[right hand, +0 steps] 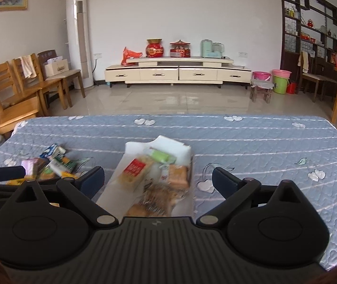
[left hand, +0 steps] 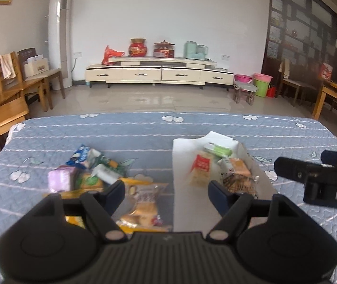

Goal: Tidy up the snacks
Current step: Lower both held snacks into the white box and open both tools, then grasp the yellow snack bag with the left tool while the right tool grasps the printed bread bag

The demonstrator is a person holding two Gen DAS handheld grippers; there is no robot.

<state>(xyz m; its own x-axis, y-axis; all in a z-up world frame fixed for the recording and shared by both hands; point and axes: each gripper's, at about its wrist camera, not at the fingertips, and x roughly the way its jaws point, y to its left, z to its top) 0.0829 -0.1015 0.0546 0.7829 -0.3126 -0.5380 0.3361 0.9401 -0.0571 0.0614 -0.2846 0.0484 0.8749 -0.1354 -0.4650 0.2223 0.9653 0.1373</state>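
Both tongs, left gripper and right gripper, stand wide and empty; sorted snacks fill the white box, the loose pile awaits.

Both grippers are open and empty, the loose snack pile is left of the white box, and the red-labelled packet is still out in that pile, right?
Not quite: the red-labelled packet already lies inside the white box, as the right wrist view shows. The rest holds.

white box: 1 | snacks inside: about 5 | claws: 2 | snack pile: 1
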